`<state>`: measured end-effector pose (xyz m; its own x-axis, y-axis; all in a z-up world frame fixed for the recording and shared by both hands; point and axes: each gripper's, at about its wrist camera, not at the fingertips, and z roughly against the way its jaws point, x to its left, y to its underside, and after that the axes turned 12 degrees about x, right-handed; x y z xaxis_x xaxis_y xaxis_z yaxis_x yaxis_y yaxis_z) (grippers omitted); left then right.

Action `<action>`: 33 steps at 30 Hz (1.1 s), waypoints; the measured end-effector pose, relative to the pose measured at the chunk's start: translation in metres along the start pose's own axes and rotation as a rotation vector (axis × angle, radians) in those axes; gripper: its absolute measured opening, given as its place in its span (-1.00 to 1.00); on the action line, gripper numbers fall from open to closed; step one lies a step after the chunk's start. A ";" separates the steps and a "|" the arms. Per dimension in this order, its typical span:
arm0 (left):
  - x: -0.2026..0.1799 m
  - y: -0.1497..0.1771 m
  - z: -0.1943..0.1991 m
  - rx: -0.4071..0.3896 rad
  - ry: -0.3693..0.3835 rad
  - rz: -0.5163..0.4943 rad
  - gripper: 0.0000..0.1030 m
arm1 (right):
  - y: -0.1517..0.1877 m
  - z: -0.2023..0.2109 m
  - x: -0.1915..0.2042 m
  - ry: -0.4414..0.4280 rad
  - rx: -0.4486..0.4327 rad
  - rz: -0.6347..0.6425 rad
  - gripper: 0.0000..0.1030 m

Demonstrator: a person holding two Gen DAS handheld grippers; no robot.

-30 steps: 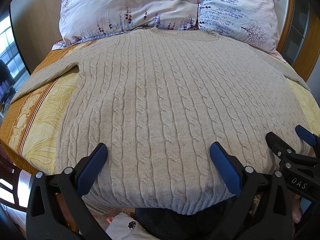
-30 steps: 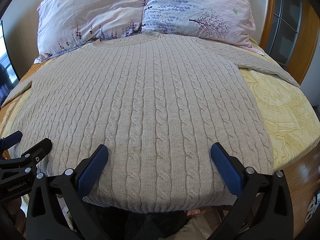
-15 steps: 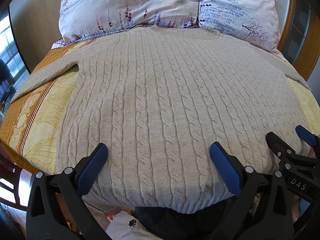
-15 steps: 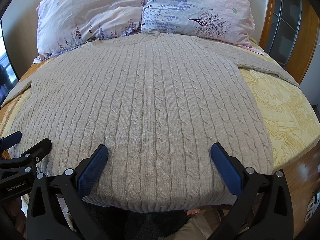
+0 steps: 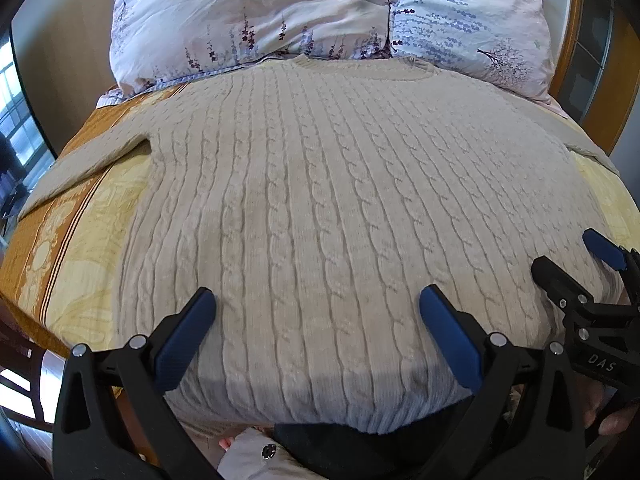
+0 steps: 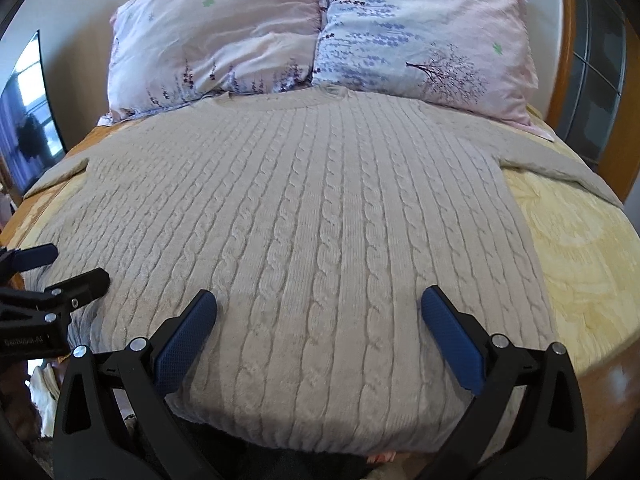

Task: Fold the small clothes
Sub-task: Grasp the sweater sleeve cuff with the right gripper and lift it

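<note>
The left gripper hovers with jaws spread wide above the hem of the beige cable-knit sweater, which lies flat on the yellow patterned bedspread, collar toward the floral pillows; the right gripper is likewise spread, empty

Bed with yellow-and-orange patterned cover; beige cable-knit sweater spread flat on it, sleeves out; two floral pillows at head, touching collar.
</note>
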<state>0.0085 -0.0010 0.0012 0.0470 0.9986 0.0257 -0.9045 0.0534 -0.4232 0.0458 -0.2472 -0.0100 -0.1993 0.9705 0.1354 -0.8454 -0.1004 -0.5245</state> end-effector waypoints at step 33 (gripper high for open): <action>0.032 -0.127 -0.011 -0.133 0.161 0.013 0.97 | -0.091 -0.056 -0.350 -0.154 0.024 -1.029 -0.29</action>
<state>0.1299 0.0246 0.0464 0.1127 0.9862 -0.1210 -0.8421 0.0302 -0.5384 0.2205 -0.5650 -0.0563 0.5642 0.5512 0.6147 -0.6521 0.7542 -0.0778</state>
